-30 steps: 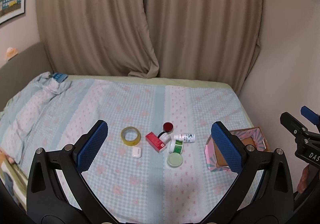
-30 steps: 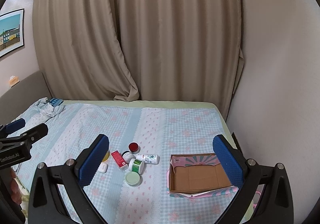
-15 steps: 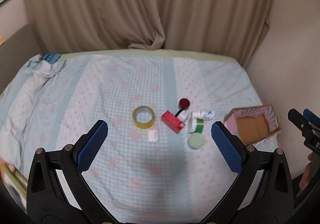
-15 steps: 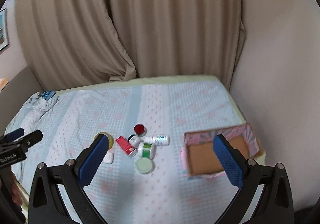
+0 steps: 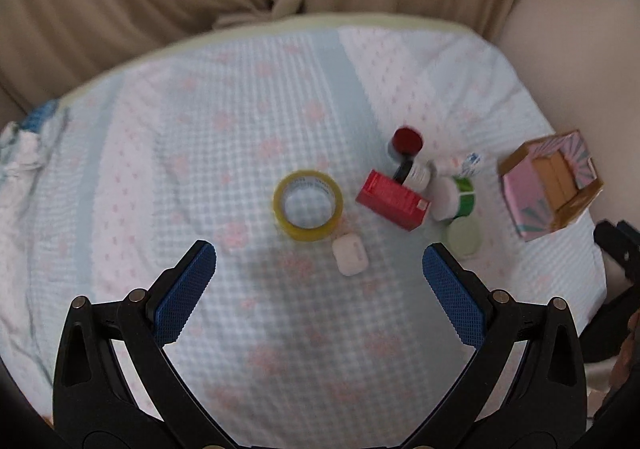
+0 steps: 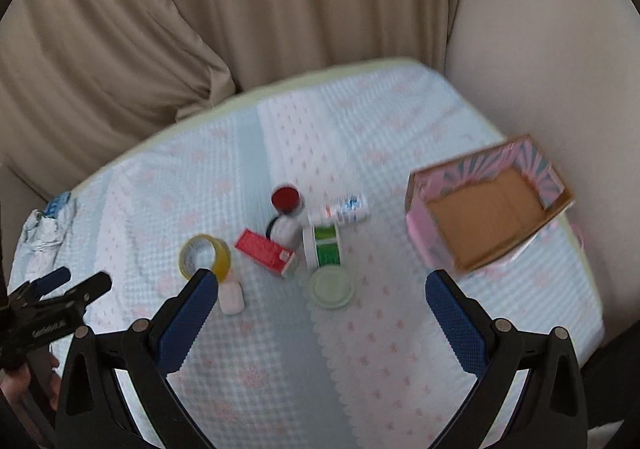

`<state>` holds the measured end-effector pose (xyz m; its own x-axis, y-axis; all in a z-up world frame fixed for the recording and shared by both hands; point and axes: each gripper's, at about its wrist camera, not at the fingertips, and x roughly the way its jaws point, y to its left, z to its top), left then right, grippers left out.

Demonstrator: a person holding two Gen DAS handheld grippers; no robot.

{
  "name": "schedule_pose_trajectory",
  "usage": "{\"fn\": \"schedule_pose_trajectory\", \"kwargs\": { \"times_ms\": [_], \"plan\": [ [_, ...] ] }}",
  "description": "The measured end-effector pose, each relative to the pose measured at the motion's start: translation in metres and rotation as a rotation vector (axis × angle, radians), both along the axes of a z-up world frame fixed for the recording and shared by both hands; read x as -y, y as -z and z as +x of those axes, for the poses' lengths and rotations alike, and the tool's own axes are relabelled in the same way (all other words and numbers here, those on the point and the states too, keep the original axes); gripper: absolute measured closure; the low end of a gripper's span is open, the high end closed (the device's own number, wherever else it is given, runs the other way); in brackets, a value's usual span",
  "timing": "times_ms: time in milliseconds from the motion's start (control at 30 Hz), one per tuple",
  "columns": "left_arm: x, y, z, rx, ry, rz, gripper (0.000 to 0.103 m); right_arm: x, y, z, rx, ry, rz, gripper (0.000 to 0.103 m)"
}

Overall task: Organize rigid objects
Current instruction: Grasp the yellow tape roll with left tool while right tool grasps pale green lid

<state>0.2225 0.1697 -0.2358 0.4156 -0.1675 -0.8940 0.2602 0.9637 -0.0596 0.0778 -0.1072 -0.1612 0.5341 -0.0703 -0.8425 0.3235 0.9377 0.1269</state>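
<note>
Left wrist view: left gripper (image 5: 319,263) spread wide, empty, above bedspread (image 5: 200,169). Red box (image 5: 393,199) lies flat mid-bed, long axis running upper-left to lower-right, beside tape roll (image 5: 308,204).

Right wrist view: right gripper (image 6: 322,291) likewise agape, empty; shows cardboard box (image 6: 486,209) interior fully.

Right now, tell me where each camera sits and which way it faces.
Left wrist: on the left tongs, above the bed, angled down at the tape roll; both blue pads show, open, and the right tongs at the right edge.
Right wrist: on the right tongs, angled down at the green jar and the cardboard box; the left tongs show at left.
Shared: tape roll, red box, cardboard box.
</note>
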Motion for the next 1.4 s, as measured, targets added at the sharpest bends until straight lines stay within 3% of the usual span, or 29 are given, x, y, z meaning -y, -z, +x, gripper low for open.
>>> {"fn": "schedule_pose_trajectory", "kwargs": {
  "times_ms": [200,400,633,900,1000,1167,1400],
  "plan": [
    [0.009,0.086,0.042,-0.158,-0.003,-0.028,0.001,-0.001,0.071,0.032,-0.158,0.01,0.047,0.0],
    [0.017,0.157,0.073,-0.258,0.008,0.006,0.001,-0.005,0.134,0.065,-0.304,-0.016,0.054,0.0],
    [0.025,0.208,0.1,-0.312,0.019,0.047,0.001,-0.009,0.198,0.096,-0.433,-0.045,0.087,0.0],
    [0.049,0.231,0.124,-0.294,0.057,0.113,0.001,0.006,0.249,0.116,-0.55,0.004,0.081,0.001],
    [0.058,0.235,0.128,-0.295,0.074,0.139,0.001,0.009,0.257,0.121,-0.565,-0.005,0.095,0.009],
    [0.072,0.241,0.125,-0.289,0.083,0.205,0.006,0.009,0.267,0.124,-0.589,-0.033,0.078,0.034],
    [0.07,0.22,0.117,-0.273,0.083,0.211,0.007,0.019,0.273,0.119,-0.573,-0.018,0.107,0.036]
  ]
}}
